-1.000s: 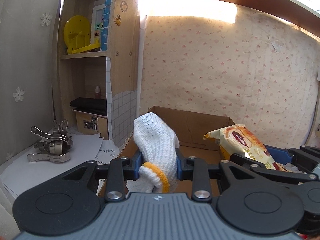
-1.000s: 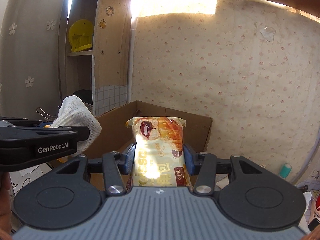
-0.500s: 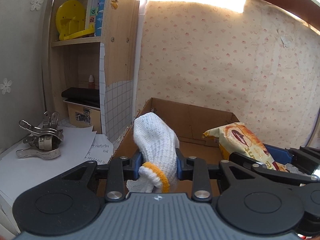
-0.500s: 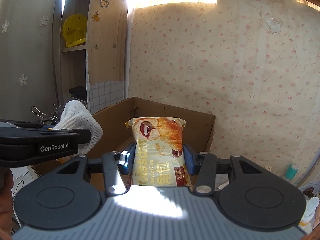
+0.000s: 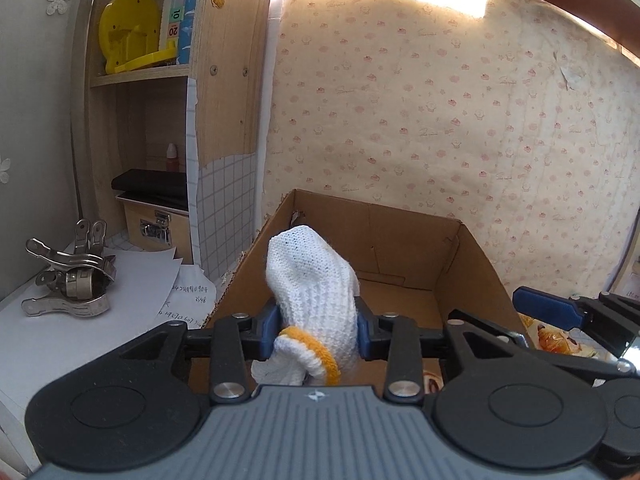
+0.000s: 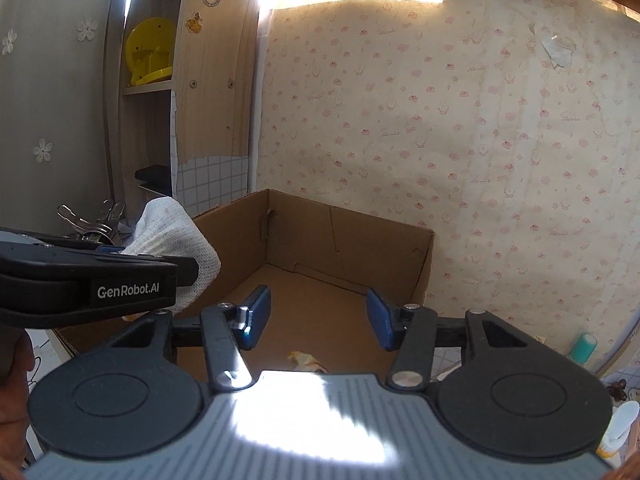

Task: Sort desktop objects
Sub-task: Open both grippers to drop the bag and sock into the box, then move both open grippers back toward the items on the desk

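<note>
The glove [image 5: 316, 288] is white knit with an orange band at its cuff, and the pads [image 5: 269, 332] of the tongs beside it are blue on black arms. Behind it, the cardboard box [image 5: 404, 240] is plain brown. The wallpaper [image 5: 440, 120] behind the box is cream with small pink motifs, and left of the box stand a yellow disc [image 5: 124, 36] and white paper [image 5: 132, 280].

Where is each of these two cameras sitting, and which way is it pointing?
Left wrist: rides on the left gripper, looking forward over its fingers and the white glove into the cardboard box; the right gripper's blue finger shows.
Right wrist: rides on the right gripper, its jaws opening with nothing between, facing the same box; the left gripper's side and part of a hand show.
Shared: box, glove, wallpapered wall, shelf.
</note>
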A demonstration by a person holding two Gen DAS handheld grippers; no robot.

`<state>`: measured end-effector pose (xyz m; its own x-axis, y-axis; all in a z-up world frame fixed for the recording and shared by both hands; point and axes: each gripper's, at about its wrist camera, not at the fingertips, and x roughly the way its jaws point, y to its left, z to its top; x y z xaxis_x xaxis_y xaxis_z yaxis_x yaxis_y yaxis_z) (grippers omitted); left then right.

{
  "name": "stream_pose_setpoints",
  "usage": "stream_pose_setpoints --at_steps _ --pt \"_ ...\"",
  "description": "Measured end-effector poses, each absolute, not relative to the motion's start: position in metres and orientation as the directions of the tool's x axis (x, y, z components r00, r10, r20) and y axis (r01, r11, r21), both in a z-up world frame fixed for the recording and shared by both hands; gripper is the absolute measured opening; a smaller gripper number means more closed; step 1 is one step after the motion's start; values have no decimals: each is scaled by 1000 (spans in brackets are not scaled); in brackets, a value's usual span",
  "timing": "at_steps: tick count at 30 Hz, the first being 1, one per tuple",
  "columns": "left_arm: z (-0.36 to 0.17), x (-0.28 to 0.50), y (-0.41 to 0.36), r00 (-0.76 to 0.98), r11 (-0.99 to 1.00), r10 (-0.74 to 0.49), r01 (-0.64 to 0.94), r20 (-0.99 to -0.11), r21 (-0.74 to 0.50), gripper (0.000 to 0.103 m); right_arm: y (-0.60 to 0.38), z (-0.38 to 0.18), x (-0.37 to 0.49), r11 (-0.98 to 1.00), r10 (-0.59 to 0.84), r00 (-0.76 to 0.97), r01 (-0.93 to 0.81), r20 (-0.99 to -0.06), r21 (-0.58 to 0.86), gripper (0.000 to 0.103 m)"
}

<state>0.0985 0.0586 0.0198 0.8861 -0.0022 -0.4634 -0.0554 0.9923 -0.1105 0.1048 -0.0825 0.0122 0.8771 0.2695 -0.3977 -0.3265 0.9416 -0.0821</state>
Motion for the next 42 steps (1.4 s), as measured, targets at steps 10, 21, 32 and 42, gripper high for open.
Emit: stream_pose_setpoints --at_steps 10,21,32,42 --pt "28 91 50 899 994 0 -47 -439 -95 44 -105 27 86 953 264 901 -299 -343 -53 61" --pt "33 73 34 912 996 -6 -33 -409 -88 59 -136 31 59 964 237 920 -262 -314 -40 67" --pt "33 36 -15 917 987 -152 123 -368 -101 59 -180 27 22 972 224 936 -234 -270 -6 69" --pt "5 1 -84 899 959 -284 268 -334 -96 59 -247 -2 -19 999 15 955 -27 -297 -36 79"
